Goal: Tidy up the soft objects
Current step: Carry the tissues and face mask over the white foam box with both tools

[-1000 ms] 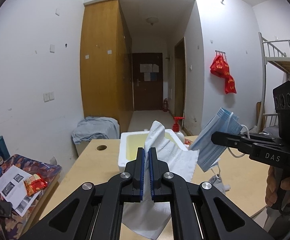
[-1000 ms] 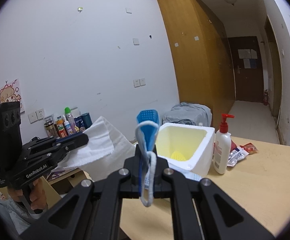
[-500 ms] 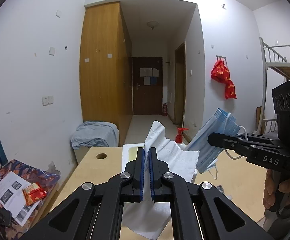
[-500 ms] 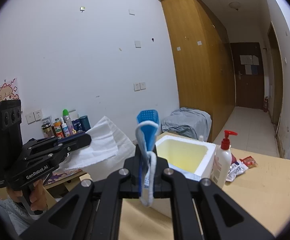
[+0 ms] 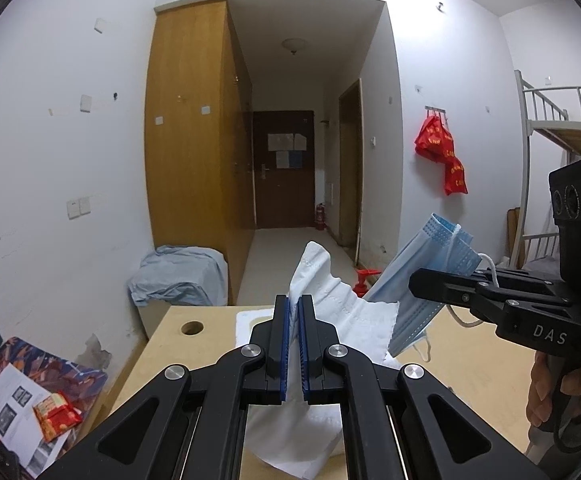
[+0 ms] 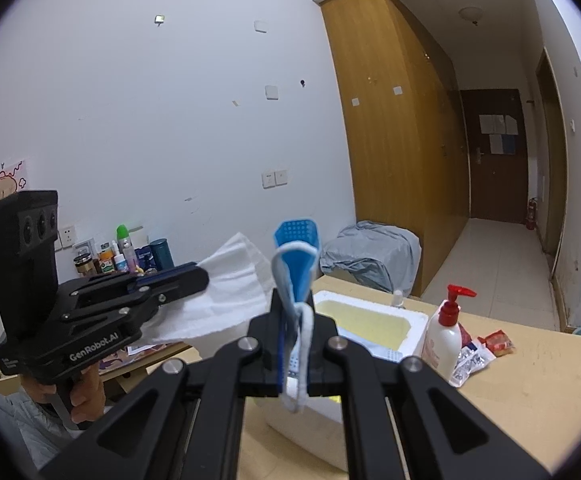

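Both grippers were up over the foam box (image 6: pixel 374 322), left gripper (image 5: pixel 293 308) pinching the tissue (image 5: pixel 354 320), right gripper (image 6: pixel 293 308) clamping the face mask (image 6: pixel 295 264), seemingly to drop in

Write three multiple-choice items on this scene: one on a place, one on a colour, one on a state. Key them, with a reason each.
1. Where is the pump bottle?
A. beside the foam box
B. inside the box
C. on the floor

2. What colour is the mask?
A. red
B. blue
C. green

3. How is the left gripper?
A. wide open
B. shut, empty
C. shut on the tissue

Key: 1 A, it stands on the table at the box's right wall; 2 B, the mask in the right gripper is pale blue; 3 C, tissue runs between its closed pads.
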### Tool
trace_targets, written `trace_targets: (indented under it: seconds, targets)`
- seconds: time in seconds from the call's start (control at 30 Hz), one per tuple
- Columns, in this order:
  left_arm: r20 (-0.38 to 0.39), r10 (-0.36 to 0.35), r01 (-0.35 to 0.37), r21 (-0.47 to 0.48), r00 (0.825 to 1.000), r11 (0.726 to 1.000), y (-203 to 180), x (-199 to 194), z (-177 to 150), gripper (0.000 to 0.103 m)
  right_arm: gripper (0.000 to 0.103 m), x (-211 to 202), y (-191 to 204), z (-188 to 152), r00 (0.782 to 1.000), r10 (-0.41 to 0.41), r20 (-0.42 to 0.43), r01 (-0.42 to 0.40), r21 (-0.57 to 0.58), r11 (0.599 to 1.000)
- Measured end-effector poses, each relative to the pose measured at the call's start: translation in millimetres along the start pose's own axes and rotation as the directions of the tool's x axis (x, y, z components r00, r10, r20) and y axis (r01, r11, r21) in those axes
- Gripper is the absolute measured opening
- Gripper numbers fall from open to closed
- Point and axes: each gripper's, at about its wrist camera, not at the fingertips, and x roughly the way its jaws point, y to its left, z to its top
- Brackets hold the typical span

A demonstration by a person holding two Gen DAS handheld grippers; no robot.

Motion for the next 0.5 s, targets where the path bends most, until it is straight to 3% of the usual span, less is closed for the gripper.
trace_targets:
  seconds: [0.5]
  targets:
    - [-0.081, -0.075, 0.073, -0.025, 0.994, 0.997, 9, 68, -4, 0.005, 0.009, 23, -26, -6, 0.996, -0.071, -0.046, 0.073, 0.043, 0.996]
